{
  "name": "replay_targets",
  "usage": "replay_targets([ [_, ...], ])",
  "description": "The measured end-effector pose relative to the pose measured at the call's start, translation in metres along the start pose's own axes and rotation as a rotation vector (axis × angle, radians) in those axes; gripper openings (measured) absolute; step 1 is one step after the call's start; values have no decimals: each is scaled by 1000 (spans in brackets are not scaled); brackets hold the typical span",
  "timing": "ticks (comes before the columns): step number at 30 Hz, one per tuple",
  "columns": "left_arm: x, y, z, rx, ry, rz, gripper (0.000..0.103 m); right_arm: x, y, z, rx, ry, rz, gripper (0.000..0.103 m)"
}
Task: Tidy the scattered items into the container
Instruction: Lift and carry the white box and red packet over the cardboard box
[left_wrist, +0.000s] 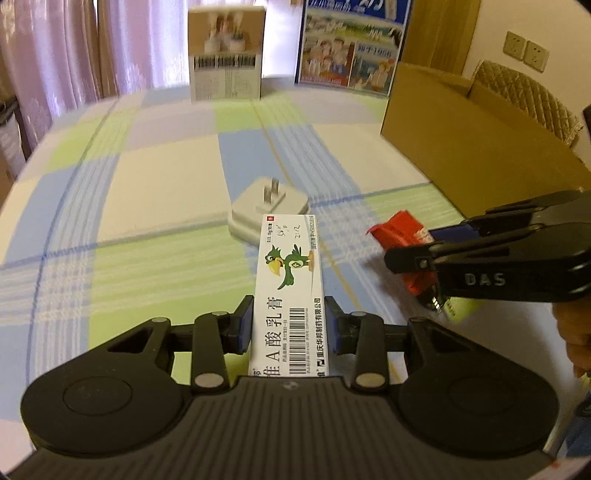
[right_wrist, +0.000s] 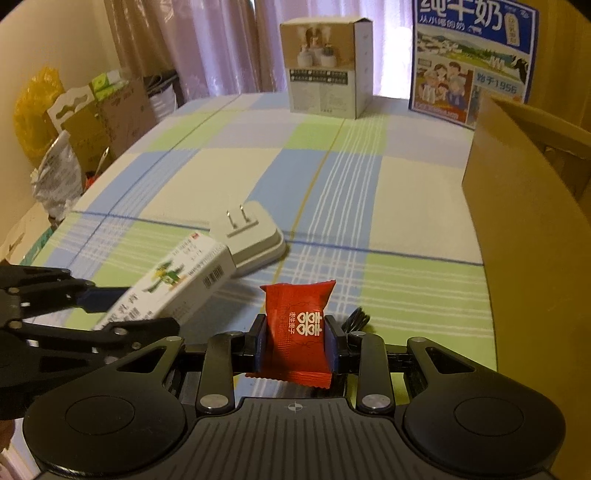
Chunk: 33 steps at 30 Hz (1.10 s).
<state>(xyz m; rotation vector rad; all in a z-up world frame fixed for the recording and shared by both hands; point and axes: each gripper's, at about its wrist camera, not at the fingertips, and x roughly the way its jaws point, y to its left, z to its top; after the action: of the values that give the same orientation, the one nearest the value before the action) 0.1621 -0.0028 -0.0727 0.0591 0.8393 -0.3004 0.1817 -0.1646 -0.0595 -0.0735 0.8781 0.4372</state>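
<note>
My left gripper (left_wrist: 289, 317) is shut on a long white ointment box (left_wrist: 288, 280) with a green parrot print, held above the checked tablecloth. The box also shows in the right wrist view (right_wrist: 173, 280). My right gripper (right_wrist: 297, 341) is shut on a red candy packet (right_wrist: 297, 325); the packet also shows in the left wrist view (left_wrist: 400, 236). A white plug adapter (left_wrist: 267, 210) lies on the cloth just beyond the ointment box, prongs up; it also shows in the right wrist view (right_wrist: 251, 236). The brown cardboard container (left_wrist: 480, 140) stands at the right, also in the right wrist view (right_wrist: 532, 206).
A white product box (left_wrist: 226, 51) and a blue milk carton box (left_wrist: 351, 44) stand at the table's far edge. A black hair tie (right_wrist: 356, 317) lies behind the right fingers. Bags and cartons (right_wrist: 74, 122) crowd the floor at the left.
</note>
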Motion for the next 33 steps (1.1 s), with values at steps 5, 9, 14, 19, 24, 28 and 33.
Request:
replay_targets([
  [5, -15, -10, 4, -15, -41, 8, 33, -13, -1, 4, -2, -23, -19, 28],
  [9, -21, -22, 7, -11, -36, 8, 33, -36, -3, 3, -33, -42, -42, 28],
  [14, -35, -42, 9, -31, -44, -15, 33, -74, -20, -7, -12, -66, -71, 28],
  [19, -46, -76, 15, -4, -52, -27, 33, -119, -37, -18, 14, -111, -94, 28],
  [24, -58, -112, 25, 50, -70, -38, 33, -164, -55, -26, 47, -165, -121, 28],
  [28, -66, -137, 34, 82, -87, -53, 33, -194, -77, -31, 73, -200, -159, 28],
  [33, -73, -164, 46, 107, -104, -88, 33, -220, -118, -39, 151, -214, -193, 28],
])
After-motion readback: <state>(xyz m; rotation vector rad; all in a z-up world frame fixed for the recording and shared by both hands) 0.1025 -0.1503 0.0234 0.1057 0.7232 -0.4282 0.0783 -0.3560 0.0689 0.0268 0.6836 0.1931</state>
